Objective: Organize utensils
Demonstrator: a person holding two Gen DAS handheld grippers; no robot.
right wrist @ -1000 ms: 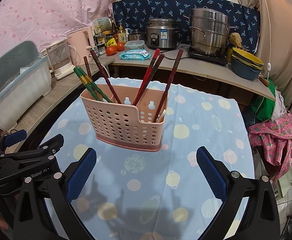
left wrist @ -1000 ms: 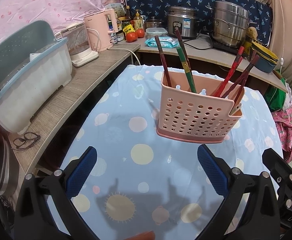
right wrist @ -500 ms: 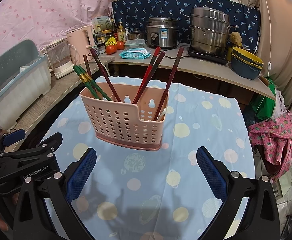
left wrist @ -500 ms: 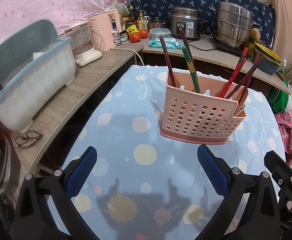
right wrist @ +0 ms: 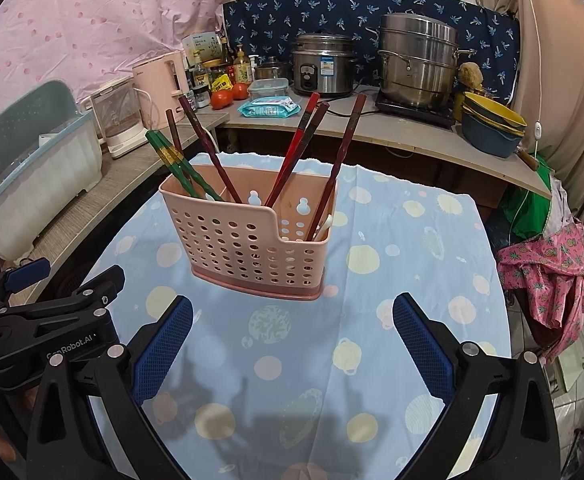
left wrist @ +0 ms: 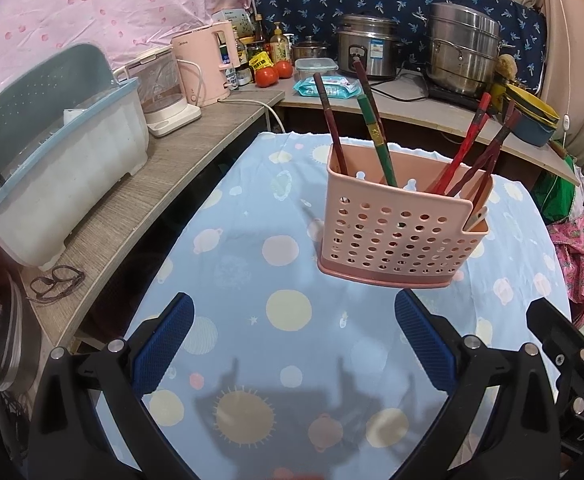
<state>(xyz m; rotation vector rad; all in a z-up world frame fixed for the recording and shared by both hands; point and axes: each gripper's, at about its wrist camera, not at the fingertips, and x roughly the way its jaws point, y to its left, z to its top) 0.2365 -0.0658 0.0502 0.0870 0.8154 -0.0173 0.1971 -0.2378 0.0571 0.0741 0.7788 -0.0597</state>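
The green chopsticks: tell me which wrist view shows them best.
The right wrist view. There the green chopsticks appear as a separate pair with gold bands, leaning left out of the pink basket. In the left wrist view they overlap into a single green stick, so the pair is hard to tell apart.

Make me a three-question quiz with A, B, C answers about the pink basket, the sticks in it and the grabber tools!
1. Where does the pink basket stand?
A. on the blue spotted tablecloth
B. on the wooden counter
C. inside the grey tub

2. What colour is the chopstick pair at the basket's left end in the right wrist view?
A. blue
B. green
C. white

3. How is the right tool?
A. shut on a chopstick
B. shut on the basket
C. open, holding nothing

Answers: 1 A, its base rests on the cloth. 2 B, green with gold bands. 3 C, its pads stand wide apart over bare cloth.
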